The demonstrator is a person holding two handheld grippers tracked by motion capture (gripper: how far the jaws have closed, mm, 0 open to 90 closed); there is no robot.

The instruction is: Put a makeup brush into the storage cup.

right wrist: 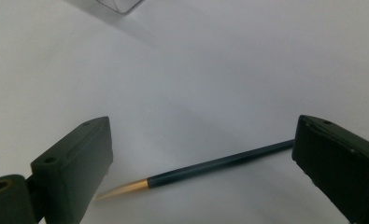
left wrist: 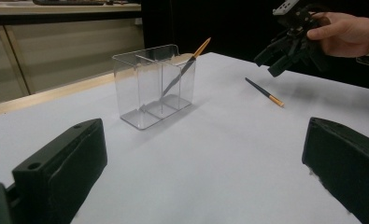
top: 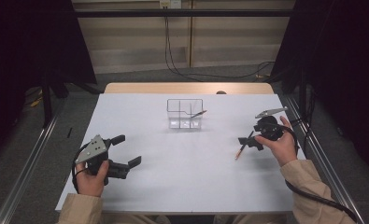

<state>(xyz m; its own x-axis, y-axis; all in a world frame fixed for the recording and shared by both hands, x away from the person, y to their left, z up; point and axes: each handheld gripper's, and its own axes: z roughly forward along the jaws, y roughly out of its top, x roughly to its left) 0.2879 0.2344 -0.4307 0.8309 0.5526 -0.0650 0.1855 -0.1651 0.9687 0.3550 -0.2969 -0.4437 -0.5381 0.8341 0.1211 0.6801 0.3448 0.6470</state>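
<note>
The right gripper [right wrist: 201,163], jaws apart, straddles the pencil [right wrist: 210,167] near the tabletop's right edge; off-centre closing could roll it away.

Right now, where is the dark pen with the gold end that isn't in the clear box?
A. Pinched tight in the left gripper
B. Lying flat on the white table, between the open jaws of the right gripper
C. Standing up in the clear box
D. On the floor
B: the pen lies flat on the white table, with the right gripper over it, jaws wide apart and not touching it.
</note>
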